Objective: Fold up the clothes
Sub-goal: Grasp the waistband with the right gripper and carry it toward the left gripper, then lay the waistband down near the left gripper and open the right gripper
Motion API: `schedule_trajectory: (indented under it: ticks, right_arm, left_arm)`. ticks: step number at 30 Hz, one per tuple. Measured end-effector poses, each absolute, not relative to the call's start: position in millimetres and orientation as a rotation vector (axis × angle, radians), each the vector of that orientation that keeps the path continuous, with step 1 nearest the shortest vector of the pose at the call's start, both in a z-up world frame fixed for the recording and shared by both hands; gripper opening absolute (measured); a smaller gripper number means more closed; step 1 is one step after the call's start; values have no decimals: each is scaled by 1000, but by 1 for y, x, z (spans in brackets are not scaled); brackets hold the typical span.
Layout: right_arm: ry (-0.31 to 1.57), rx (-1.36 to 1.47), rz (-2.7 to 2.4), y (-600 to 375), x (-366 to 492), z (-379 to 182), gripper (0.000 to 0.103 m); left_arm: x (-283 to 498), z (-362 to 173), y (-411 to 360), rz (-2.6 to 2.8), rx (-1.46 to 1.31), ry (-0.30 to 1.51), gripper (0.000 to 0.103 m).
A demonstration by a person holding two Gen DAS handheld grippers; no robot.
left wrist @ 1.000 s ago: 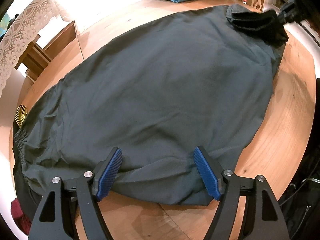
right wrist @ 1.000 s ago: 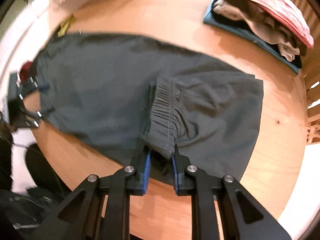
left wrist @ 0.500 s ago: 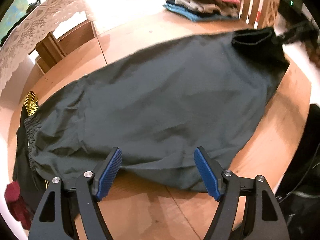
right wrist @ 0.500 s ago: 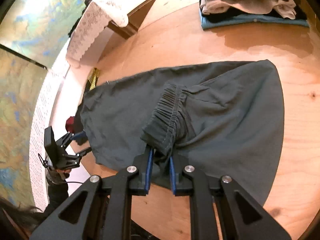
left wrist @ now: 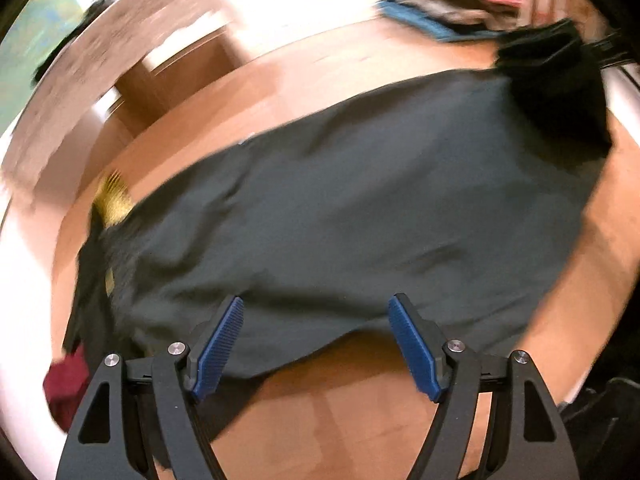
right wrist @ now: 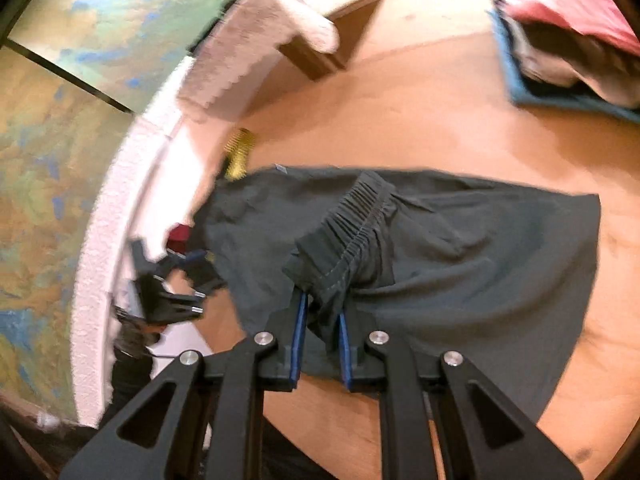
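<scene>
Across the middle of both views lies a round wooden table [right wrist: 420, 92], warm orange-brown with a pale rim, and on it a dark grey garment [left wrist: 360, 220] is spread wide. At the bottom of the left wrist view, the left gripper [left wrist: 316, 344] stands with its blue pads spread apart over the near hem of the cloth, holding nothing. At the bottom centre of the right wrist view, the right gripper [right wrist: 322, 332] has its pads pressed together on the elastic waistband [right wrist: 352, 220], which is lifted and doubled back over the rest of the garment.

A stack of folded clothes [right wrist: 568, 36], red on top with blue beneath, sits on the table at the upper right of the right wrist view and shows blurred at the top right of the left view. A yellow ribbed object [right wrist: 238, 152] lies at the table's far-left edge, just beside the garment, and a dark red cloth [left wrist: 66, 384] shows at the lower left of the left view. Behind the table, at the left of the right wrist view, a large map-like wall picture [right wrist: 60, 120] in greens, blues and ochres fills the wall. A white lace cloth [right wrist: 272, 36] drapes over wooden furniture at the top.
</scene>
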State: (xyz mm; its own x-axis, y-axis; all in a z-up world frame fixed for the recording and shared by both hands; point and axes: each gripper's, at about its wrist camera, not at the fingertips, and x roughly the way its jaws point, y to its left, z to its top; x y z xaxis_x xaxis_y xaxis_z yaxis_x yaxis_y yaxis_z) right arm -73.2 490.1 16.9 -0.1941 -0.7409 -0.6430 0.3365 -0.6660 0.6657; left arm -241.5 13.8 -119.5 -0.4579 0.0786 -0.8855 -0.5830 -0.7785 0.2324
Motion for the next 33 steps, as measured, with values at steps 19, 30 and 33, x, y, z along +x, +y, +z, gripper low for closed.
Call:
schedule_trajectory:
  ticks: [19, 30, 33]
  right_arm:
    - [-426, 1284, -1726, 192, -131, 4, 8]
    - [-237, 1475, -1628, 128, -119, -27, 15]
    - [-109, 1493, -1639, 135, -106, -22, 35]
  left_arm:
    - [-237, -128, -120, 2418, -1337, 588, 73]
    - [-234, -140, -158, 2428, -1330, 510, 73]
    - [-243, -135, -158, 2432, -1312, 459, 73]
